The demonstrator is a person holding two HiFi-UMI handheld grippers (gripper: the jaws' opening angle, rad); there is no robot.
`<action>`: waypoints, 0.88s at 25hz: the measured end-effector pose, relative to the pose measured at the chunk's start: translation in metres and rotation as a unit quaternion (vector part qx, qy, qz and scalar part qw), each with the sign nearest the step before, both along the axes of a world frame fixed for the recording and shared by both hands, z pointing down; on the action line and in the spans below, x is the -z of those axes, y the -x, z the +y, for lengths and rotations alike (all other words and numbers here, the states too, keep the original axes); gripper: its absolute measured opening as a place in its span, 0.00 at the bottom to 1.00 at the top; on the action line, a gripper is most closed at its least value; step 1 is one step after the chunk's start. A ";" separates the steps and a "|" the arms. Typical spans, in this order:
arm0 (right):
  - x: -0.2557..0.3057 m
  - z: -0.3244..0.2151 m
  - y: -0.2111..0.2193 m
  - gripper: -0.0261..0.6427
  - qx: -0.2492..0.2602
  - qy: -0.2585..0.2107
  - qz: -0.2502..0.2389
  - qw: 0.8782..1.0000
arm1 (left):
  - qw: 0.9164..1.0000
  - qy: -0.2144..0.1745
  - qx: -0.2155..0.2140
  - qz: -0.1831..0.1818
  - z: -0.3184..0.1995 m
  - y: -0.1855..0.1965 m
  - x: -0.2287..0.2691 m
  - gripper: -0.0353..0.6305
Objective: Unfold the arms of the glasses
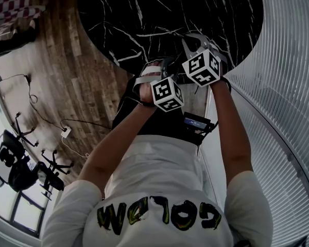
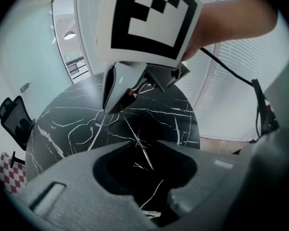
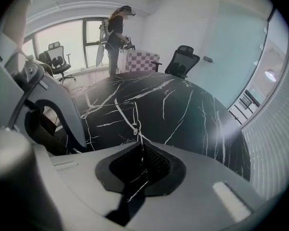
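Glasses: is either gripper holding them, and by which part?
Left gripper: nothing held, jaws apart around one thin arm of the glasses. Right gripper: seems to pinch the frame by a lens rim, but the contact is too fine to confirm.

Head view steeply down — gripper views share the marble table (image 2: pixel 169 115).

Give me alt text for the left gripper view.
Thin wire glasses over a black marble table, one arm reaching toward the open left gripper. The right gripper comes down from above, its tip at their frame.
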State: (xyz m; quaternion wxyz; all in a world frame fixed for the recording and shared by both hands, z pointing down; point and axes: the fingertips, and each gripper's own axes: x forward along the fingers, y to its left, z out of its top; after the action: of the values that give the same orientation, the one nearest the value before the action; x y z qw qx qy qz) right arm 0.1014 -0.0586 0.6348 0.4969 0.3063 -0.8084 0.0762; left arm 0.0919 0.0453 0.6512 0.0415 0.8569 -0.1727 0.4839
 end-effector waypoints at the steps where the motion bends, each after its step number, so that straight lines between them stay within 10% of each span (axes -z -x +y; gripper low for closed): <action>1: 0.001 0.000 0.000 0.07 -0.001 -0.002 0.001 1.000 | 1.000 0.000 0.000 0.000 0.000 0.001 0.000 0.22; 22: 0.082 0.021 -0.015 0.11 -0.071 -0.033 -0.053 0.995 | 0.997 0.002 0.044 0.066 -0.002 0.051 0.079 0.26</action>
State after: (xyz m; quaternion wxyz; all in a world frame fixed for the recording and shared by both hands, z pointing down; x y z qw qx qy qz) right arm 0.1164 -0.0374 0.5526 0.4360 0.3750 -0.8119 0.1006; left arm 0.0408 0.0434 0.5724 0.0756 0.8784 -0.2060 0.4245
